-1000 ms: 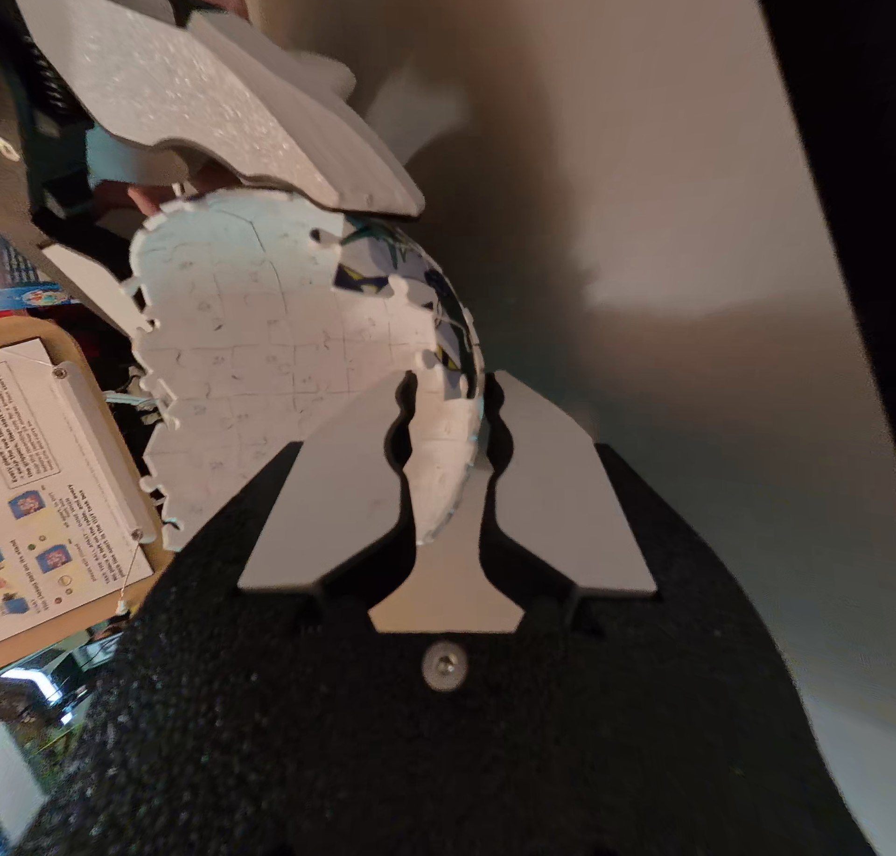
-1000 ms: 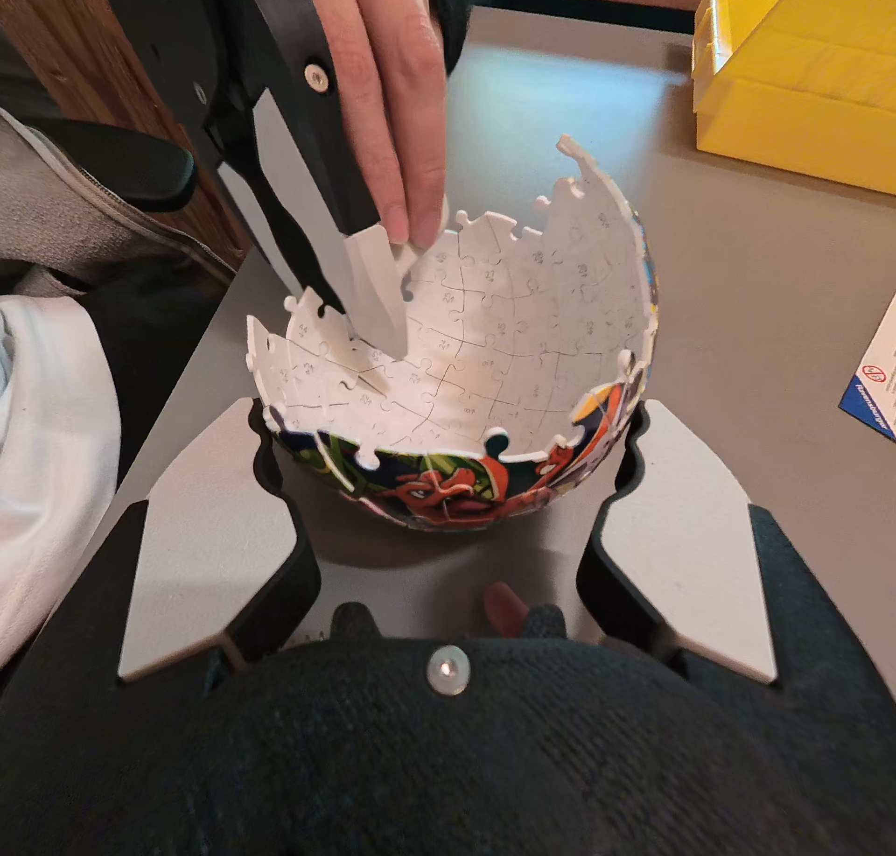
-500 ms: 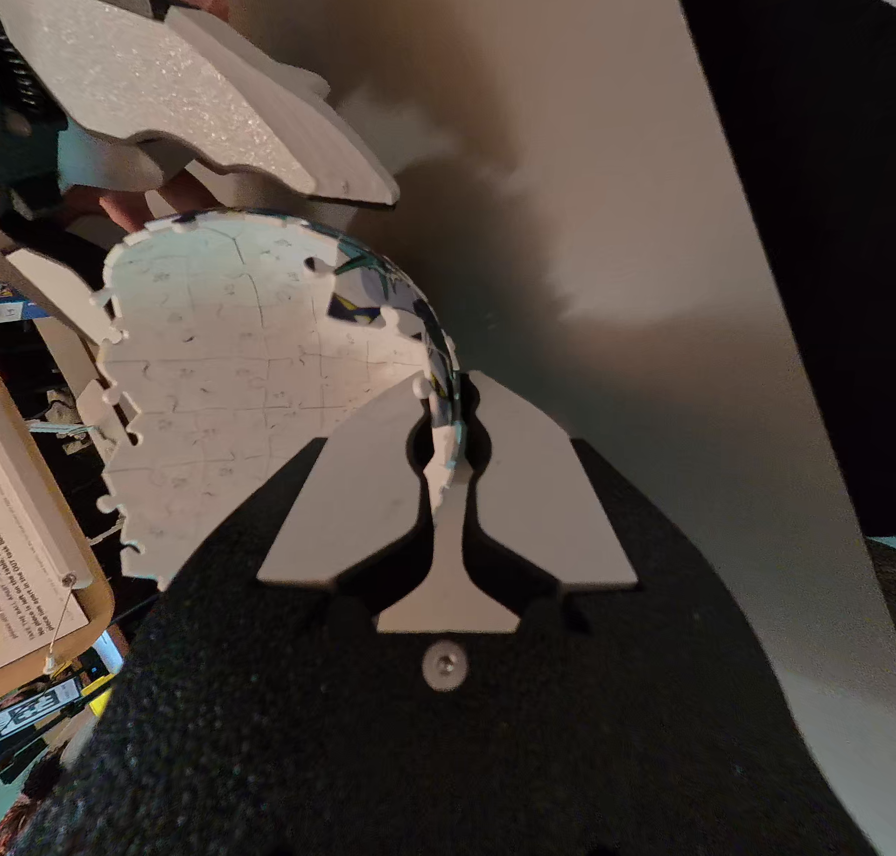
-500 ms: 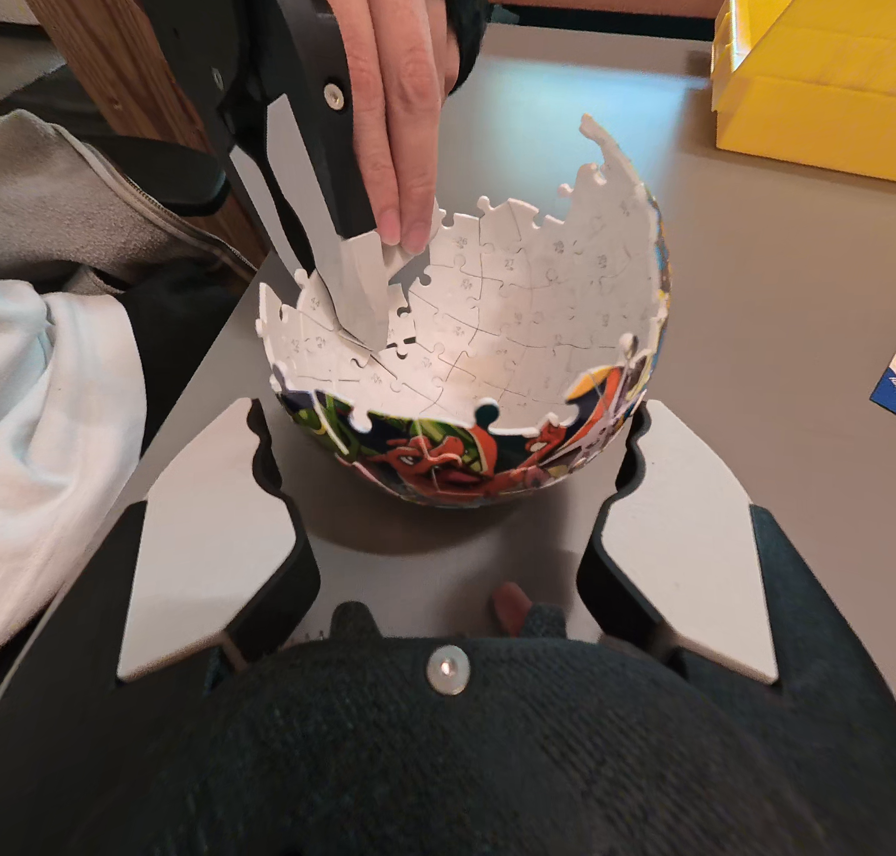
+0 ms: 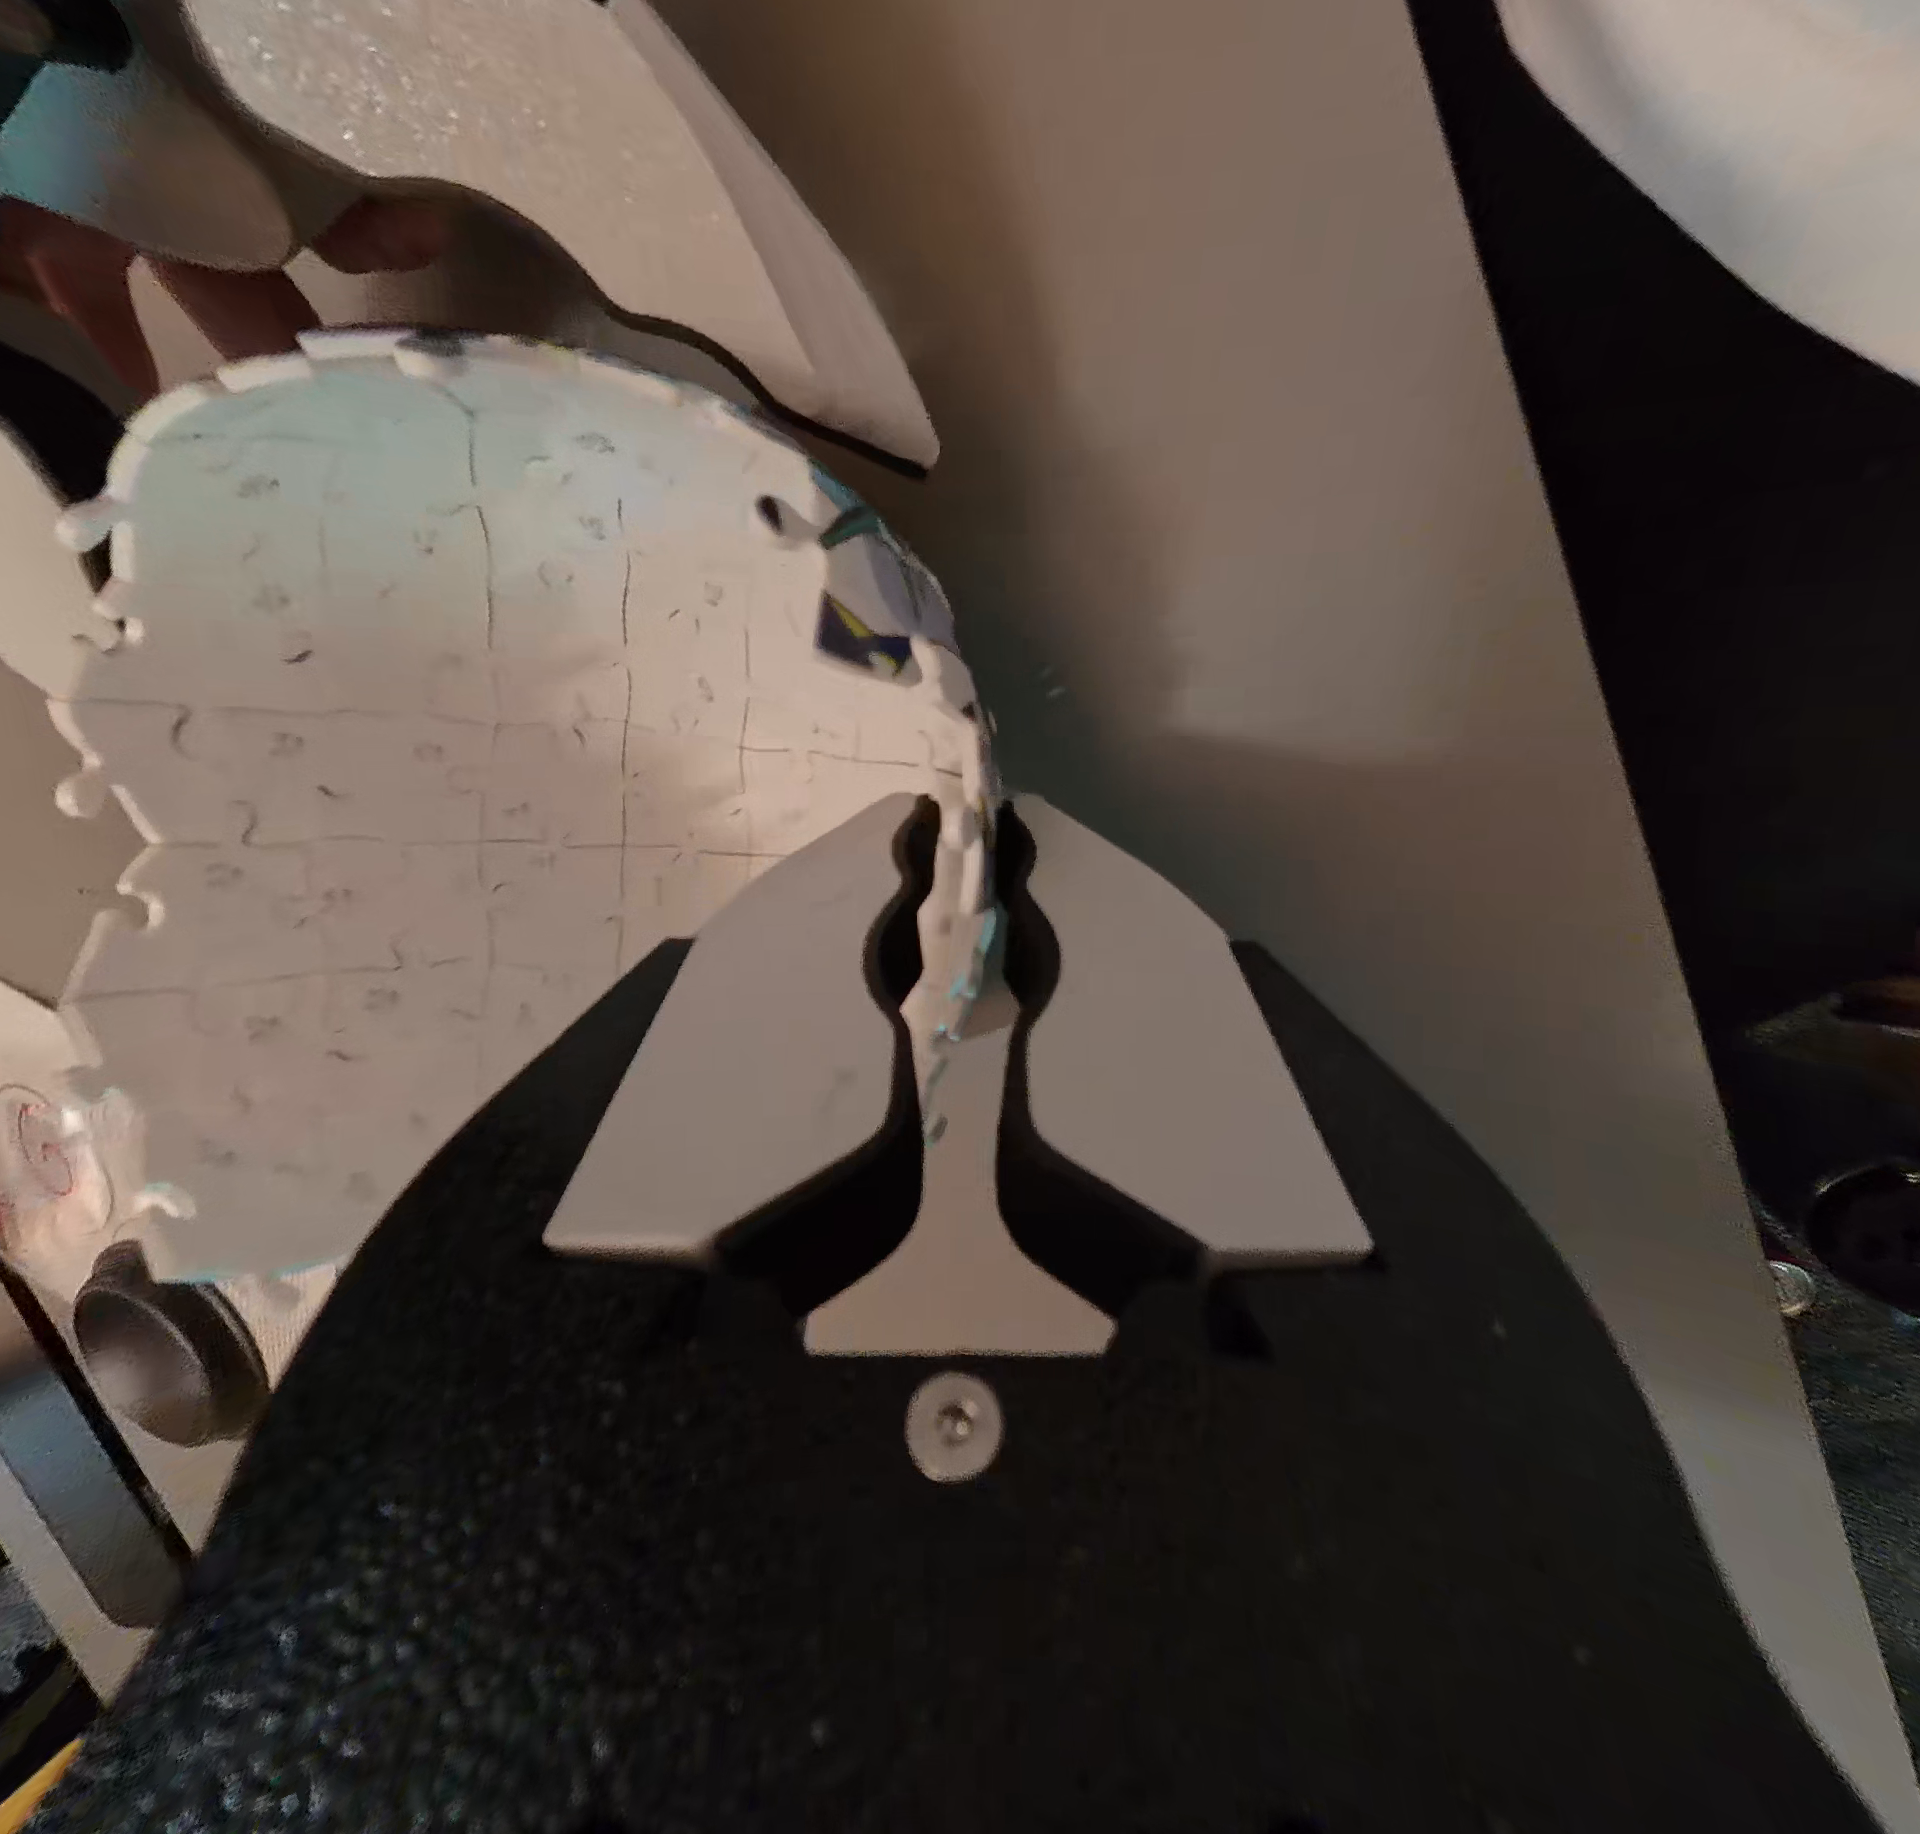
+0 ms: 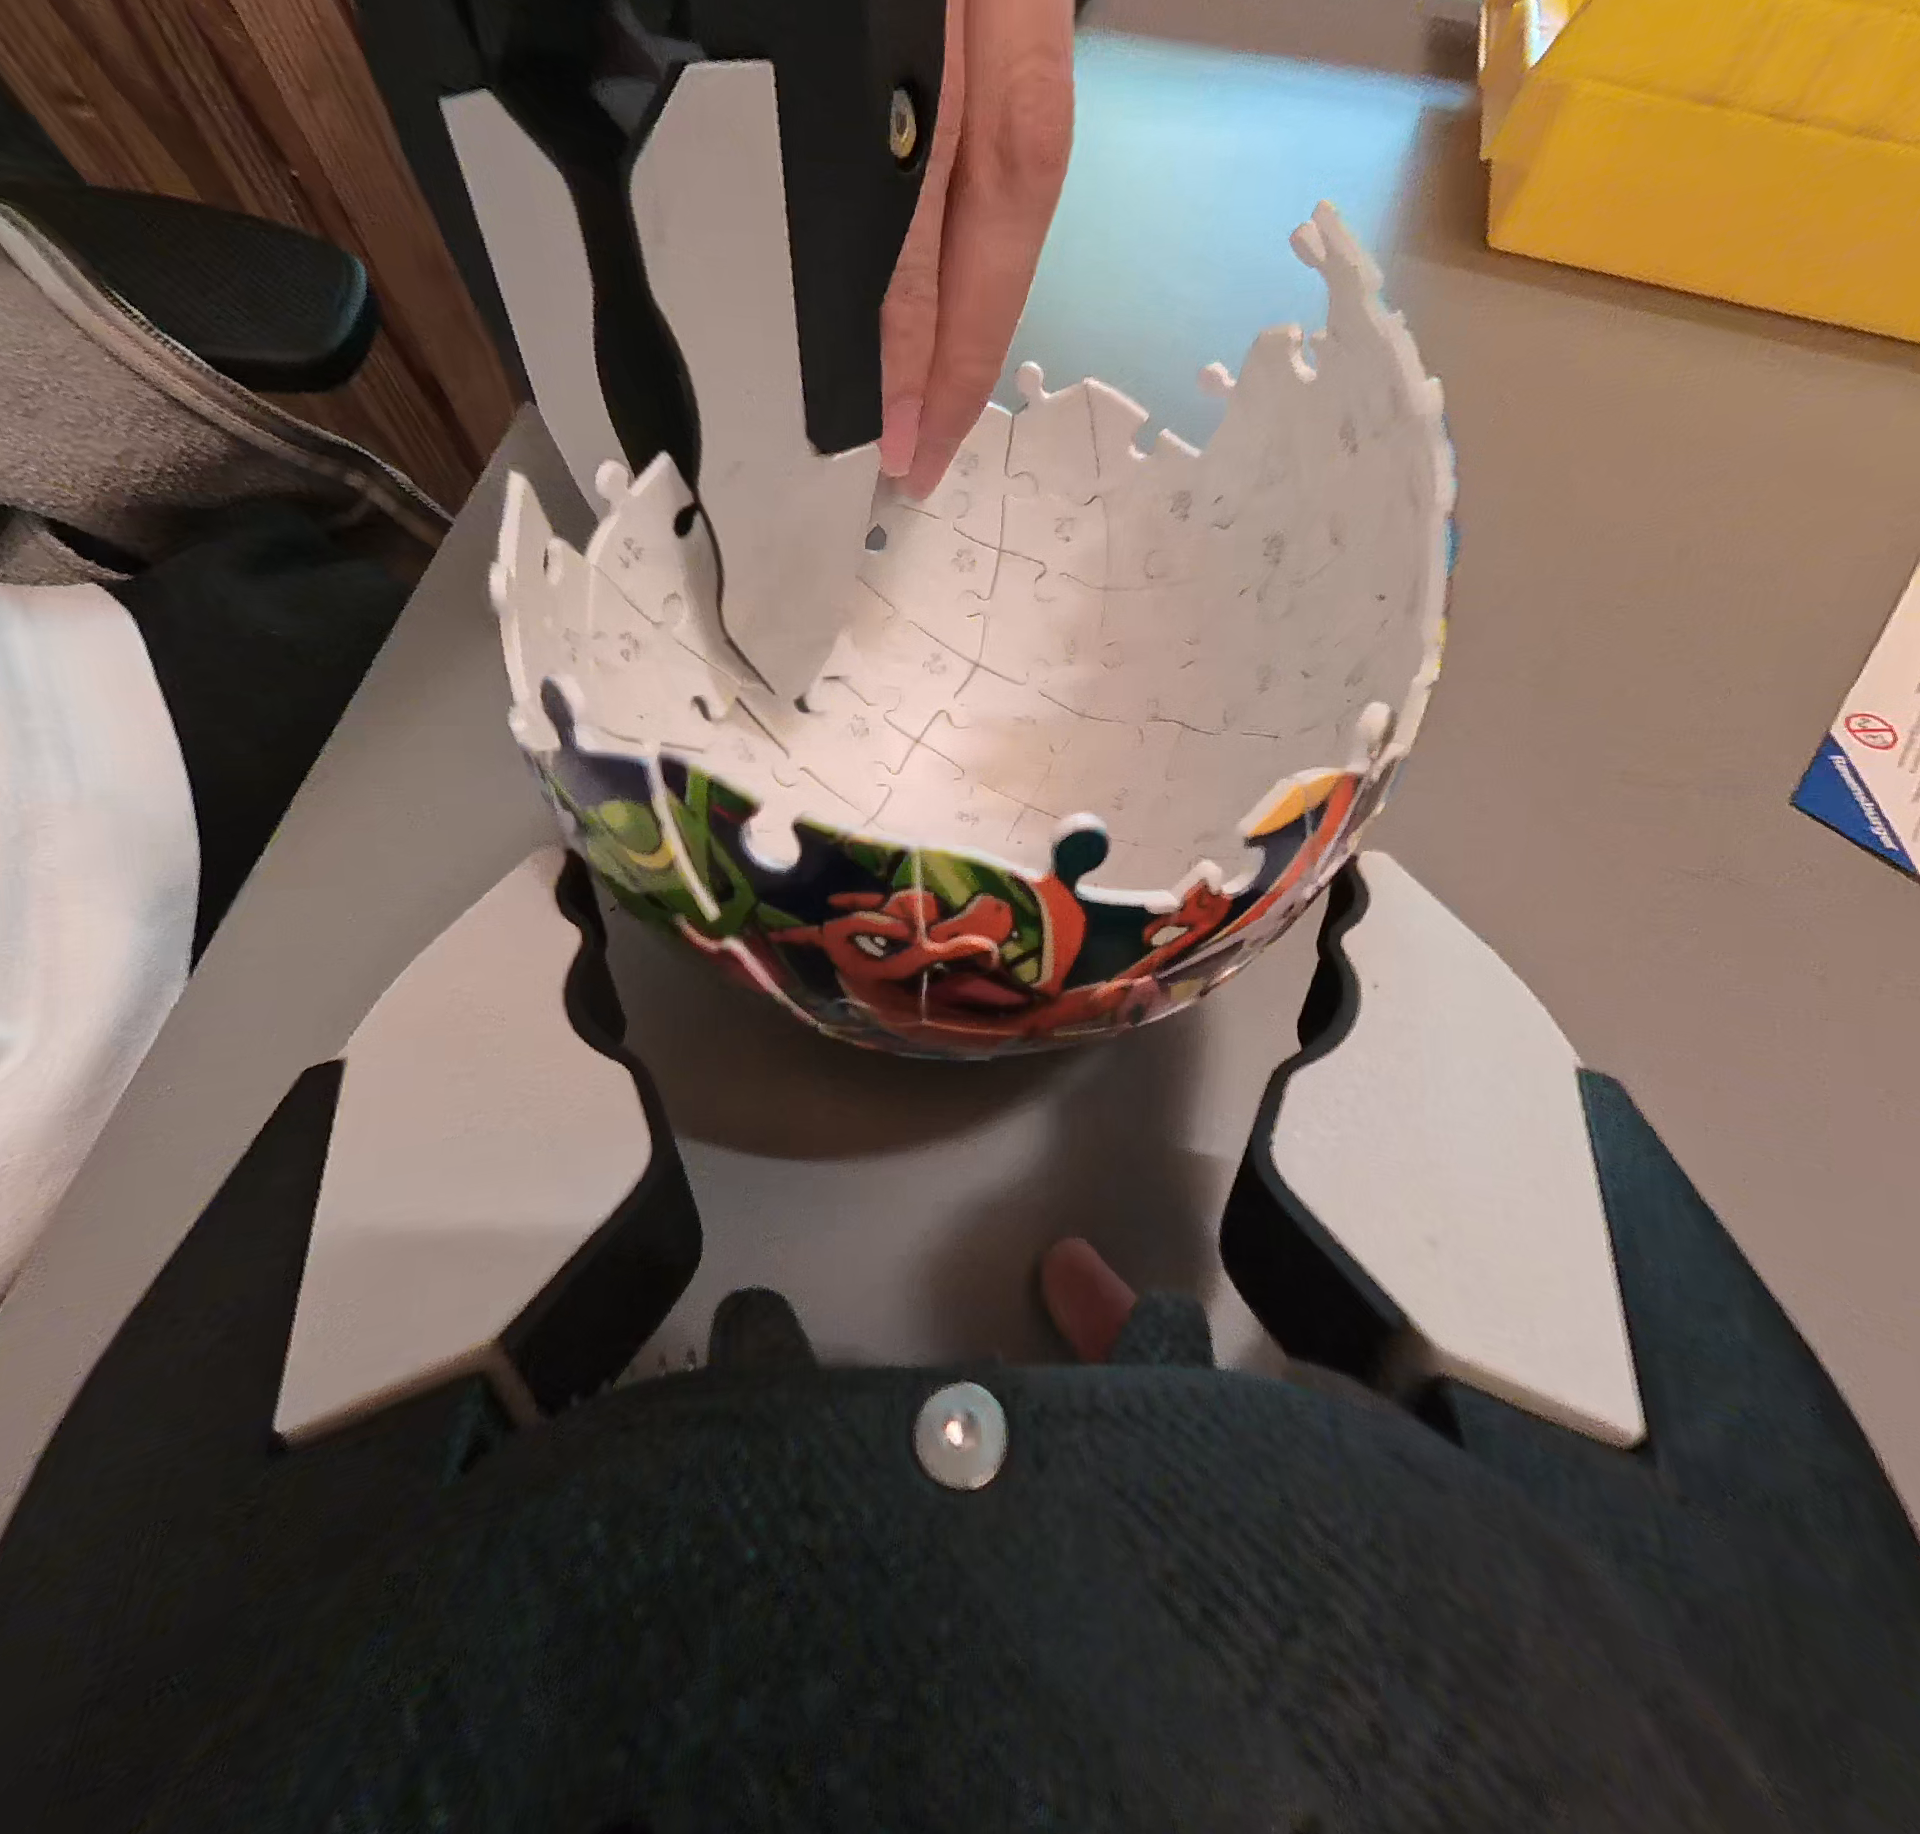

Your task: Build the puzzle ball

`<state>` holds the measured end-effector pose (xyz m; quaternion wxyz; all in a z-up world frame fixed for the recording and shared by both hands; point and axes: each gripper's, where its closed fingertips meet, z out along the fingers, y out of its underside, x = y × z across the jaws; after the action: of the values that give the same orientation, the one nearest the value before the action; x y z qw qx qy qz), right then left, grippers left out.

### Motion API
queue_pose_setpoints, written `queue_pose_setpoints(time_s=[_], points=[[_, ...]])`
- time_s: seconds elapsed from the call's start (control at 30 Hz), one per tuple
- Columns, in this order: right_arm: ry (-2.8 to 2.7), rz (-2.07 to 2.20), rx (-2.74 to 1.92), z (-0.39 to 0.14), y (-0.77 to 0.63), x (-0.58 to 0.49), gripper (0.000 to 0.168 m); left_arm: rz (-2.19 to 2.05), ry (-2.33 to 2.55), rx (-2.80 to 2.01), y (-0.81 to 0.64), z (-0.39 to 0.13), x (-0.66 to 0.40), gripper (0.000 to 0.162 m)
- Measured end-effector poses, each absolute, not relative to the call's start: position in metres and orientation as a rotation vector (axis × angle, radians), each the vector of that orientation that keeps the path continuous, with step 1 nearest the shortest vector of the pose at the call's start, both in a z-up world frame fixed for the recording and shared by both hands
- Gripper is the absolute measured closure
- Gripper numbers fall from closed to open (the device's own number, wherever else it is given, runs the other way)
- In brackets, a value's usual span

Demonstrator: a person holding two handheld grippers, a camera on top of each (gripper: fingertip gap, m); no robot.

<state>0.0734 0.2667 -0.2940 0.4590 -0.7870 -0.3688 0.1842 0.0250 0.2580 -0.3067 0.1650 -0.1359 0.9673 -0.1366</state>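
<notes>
Left wrist view: the left gripper pinches the rim of the puzzle ball, a thin half-built shell.

Right wrist view: the right gripper is spread, empty, with the ball on the grey table between its tips. The shell is probably light and fragile; hold it gently by the rim.

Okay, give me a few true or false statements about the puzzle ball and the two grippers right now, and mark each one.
1. The puzzle ball is a finished sphere. False: it is an open half shell with a jagged rim.
2. The left gripper is shut on the ball's wall. True.
3. The right gripper is clamped on the ball. False: its jaws stand wide open on either side of the ball's near side.
4. The ball's inside is white and its outside is printed in colour. True.
5. A red bin sits at the table's far right. False: the bin is yellow.
</notes>
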Motion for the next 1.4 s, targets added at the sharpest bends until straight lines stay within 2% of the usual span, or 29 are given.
queue_pose_setpoints(time_s=[0.37,0.83,1.03,1.23,1.4], points=[[-0.849,0.416,-1.989,-0.298,0.272,0.085,0.045,-0.298,2.561,-0.493,0.283,-0.291,0.043,0.117],[-0.876,0.343,-1.97,-0.297,0.272,0.081,0.045,-0.17,2.253,-0.669,0.304,-0.271,0.022,0.105],[-1.038,0.17,-1.933,-0.293,0.271,0.067,0.046,-0.218,2.067,-0.941,0.325,-0.274,-0.009,0.102],[-1.191,-0.059,-1.916,-0.29,0.273,0.057,0.045,-0.446,1.717,-1.395,0.336,-0.27,-0.027,0.102],[-1.293,-0.227,-1.883,-0.288,0.274,0.049,0.045,-0.634,1.577,-1.594,0.322,-0.276,-0.017,0.098]])
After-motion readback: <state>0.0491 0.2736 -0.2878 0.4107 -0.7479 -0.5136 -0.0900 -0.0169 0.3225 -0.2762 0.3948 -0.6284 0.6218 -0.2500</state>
